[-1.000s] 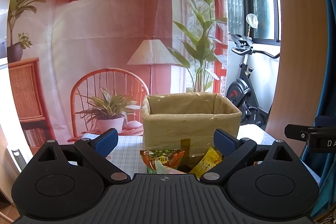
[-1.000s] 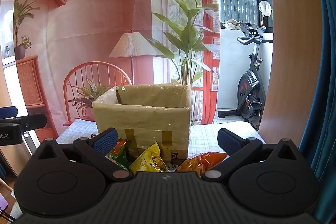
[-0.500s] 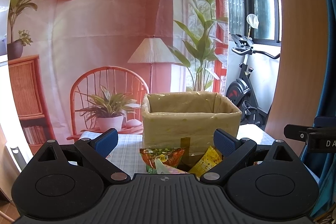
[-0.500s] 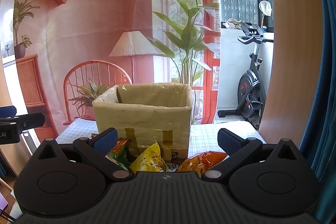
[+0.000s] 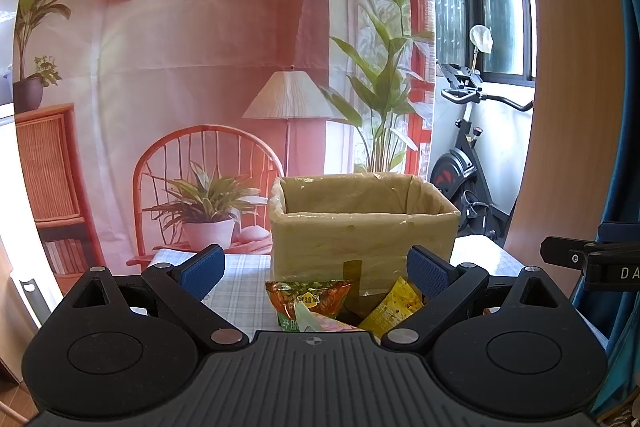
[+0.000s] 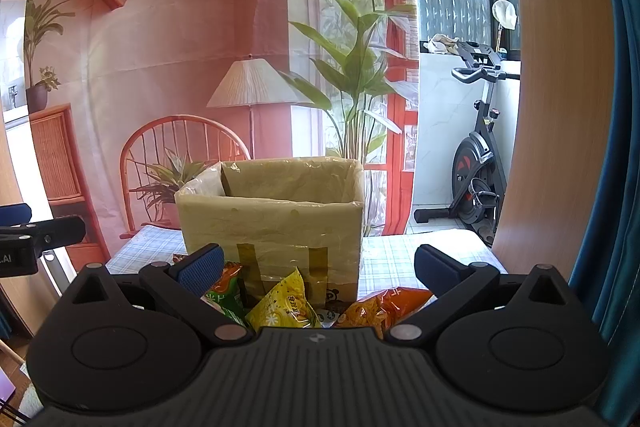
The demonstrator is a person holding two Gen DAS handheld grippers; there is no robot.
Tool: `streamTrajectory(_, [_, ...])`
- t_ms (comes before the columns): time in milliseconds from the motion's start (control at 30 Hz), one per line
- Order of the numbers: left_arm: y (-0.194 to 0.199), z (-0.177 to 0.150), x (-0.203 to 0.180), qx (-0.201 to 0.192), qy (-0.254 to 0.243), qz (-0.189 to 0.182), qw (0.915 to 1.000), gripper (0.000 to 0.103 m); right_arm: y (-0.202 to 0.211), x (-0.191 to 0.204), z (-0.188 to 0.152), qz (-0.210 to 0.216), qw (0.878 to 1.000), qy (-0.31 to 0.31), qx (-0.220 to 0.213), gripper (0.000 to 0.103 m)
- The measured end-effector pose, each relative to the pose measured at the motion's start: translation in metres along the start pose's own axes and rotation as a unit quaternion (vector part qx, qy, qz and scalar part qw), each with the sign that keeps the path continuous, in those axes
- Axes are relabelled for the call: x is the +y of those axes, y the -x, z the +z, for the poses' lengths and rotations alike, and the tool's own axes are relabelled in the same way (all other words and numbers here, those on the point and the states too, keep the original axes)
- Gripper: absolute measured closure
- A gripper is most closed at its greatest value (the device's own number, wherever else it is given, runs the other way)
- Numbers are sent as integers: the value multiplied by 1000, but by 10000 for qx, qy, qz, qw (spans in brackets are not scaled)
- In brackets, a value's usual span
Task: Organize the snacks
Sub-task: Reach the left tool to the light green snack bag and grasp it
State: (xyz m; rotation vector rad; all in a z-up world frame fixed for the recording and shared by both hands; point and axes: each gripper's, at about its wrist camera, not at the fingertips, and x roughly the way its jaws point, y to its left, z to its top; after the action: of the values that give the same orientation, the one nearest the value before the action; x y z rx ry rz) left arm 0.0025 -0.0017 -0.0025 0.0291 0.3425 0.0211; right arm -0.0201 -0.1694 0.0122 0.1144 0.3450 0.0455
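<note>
An open cardboard box (image 5: 362,227) lined with clear plastic stands on the checked tablecloth (image 5: 244,283); it also shows in the right wrist view (image 6: 276,223). Snack packets lie in front of it: an orange-green packet (image 5: 308,301) and a yellow packet (image 5: 394,309) in the left wrist view; a green packet (image 6: 226,297), a yellow packet (image 6: 286,303) and an orange packet (image 6: 380,307) in the right wrist view. My left gripper (image 5: 316,271) is open and empty above the packets. My right gripper (image 6: 318,269) is open and empty, also short of the box.
A printed backdrop with chair, lamp and plants hangs behind the table. An exercise bike (image 6: 478,163) stands at the back right. A wooden panel (image 5: 568,107) and teal curtain are at the right. The other gripper's body shows at the right edge (image 5: 592,263) and left edge (image 6: 28,243).
</note>
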Motion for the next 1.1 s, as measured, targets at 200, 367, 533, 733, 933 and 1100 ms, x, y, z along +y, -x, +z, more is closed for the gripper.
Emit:
streamTrajectory(200, [-7, -1, 3, 125, 17, 135, 9998, 4, -2, -1, -1, 16, 10000, -20, 13, 0])
streamTrajectory(367, [-20, -2, 8, 197, -186, 360, 9990, 4, -12, -2, -1, 177, 9998, -26, -90, 0])
streamTrajectory(533, [-41, 0, 17, 146, -389, 604, 9973, 4, -38, -5, 1, 366, 9990, -99, -227, 0])
streamTrajectory(733, [-71, -5, 36, 374, -110, 516, 9979, 4, -81, -2, -6, 555, 9984, -109, -59, 0])
streamTrajectory(933, [-95, -35, 42, 752, 266, -26, 9968, 4, -120, 4, -47, 505, 9975, 37, 493, 0])
streamTrajectory(1100, [-115, -59, 39, 1040, 314, -256, 9938, 4, -138, 10, -84, 608, 9945, 264, 808, 0])
